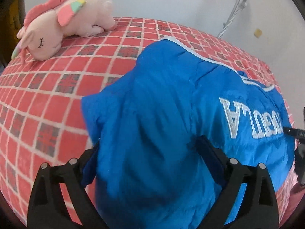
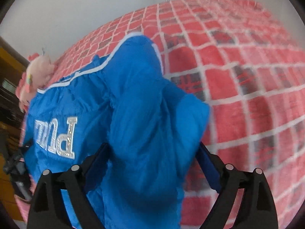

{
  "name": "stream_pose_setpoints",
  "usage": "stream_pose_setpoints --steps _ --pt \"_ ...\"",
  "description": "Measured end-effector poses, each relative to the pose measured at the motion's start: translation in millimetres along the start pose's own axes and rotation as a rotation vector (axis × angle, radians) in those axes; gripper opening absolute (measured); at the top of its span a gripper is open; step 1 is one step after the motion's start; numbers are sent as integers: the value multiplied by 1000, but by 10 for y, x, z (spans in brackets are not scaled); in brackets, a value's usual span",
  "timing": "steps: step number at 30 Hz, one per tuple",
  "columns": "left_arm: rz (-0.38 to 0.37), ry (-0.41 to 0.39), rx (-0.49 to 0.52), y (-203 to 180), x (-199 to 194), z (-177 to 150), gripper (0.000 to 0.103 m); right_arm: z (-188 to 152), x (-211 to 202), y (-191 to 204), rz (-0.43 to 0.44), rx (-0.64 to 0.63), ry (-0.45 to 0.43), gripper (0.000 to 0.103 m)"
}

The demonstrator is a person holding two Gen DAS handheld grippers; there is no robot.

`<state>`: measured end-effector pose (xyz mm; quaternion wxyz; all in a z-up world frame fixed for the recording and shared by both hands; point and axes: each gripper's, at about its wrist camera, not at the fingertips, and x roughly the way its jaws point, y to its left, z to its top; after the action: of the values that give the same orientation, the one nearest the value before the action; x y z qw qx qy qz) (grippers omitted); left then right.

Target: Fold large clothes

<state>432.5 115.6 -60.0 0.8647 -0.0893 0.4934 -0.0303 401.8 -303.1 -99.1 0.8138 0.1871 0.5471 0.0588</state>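
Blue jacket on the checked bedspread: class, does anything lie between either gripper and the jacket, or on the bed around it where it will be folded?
Nothing visible does. The blue jacket bulges between the open jaws of the left gripper and of the right gripper. The pink plush unicorn lies apart at a far corner of the red checked bedspread.

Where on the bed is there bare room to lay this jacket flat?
Bare bedspread lies between the plush toy and the blue jacket. In the right view, bedspread right of the jacket is free too. Crowded: the far corner with the toy.
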Motion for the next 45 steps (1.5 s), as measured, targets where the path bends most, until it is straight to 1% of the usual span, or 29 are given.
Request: stream_pose_setpoints --steps 1,2,3,4,5,6,7,9,12,15,19,22,25,28,31,35,37,42,45 --pt "0 -3 -12 -7 10 7 90 11 38 -27 22 17 2 86" --pt "-5 -4 -17 -10 7 10 80 13 43 -33 35 18 -6 81" --pt "-8 -13 -16 -38 -11 3 69 2 22 -14 54 9 -16 66" --pt "4 -25 -10 -71 -48 -12 63 -11 -8 9 82 5 -22 50" --pt "15 -37 -4 -95 -87 -32 50 -22 -51 28 106 5 -25 44" --pt "29 -57 0 -121 -160 -41 39 -36 -91 48 109 3 -32 36" --pt "23 -64 -6 -121 -204 -47 35 -41 -133 56 116 2 -39 29" --pt "-7 -85 -27 -118 -343 -66 22 -79 -271 68 152 9 -61 23" --pt "-21 -124 -20 -175 -550 -109 14 -151 -508 114 192 -3 -94 19" --pt "-31 -161 -8 -271 -803 -175 12 -270 -791 200 210 -31 -117 18" --pt "-70 -211 13 -365 -1240 -350 12 -472 -1214 335 213 -82 -157 18" --pt "-103 -234 38 -412 -1575 -563 11 -746 -1587 385 222 -108 -185 18" --pt "-128 -242 62 -443 -1901 -834 11 -1032 -1845 413 219 -139 -199 18" --pt "-148 -240 74 -449 -2126 -1096 11 -1367 -2035 396 218 -159 -194 18" --pt "-143 -240 102 -490 -2301 -1411 11 -1624 -2107 379 212 -180 -184 18" --pt "-130 -230 129 -496 -2384 -1776 12 -1972 -2160 348 208 -192 -168 18" --pt "-127 -223 127 -468 -2374 -1903 12 -2121 -2106 318 202 -195 -153 18" --pt "-82 -208 142 -419 -2212 -2192 13 -2289 -1907 259 184 -196 -115 19" --pt "-62 -189 134 -367 -2069 -2251 14 -2308 -1784 213 169 -180 -99 19"
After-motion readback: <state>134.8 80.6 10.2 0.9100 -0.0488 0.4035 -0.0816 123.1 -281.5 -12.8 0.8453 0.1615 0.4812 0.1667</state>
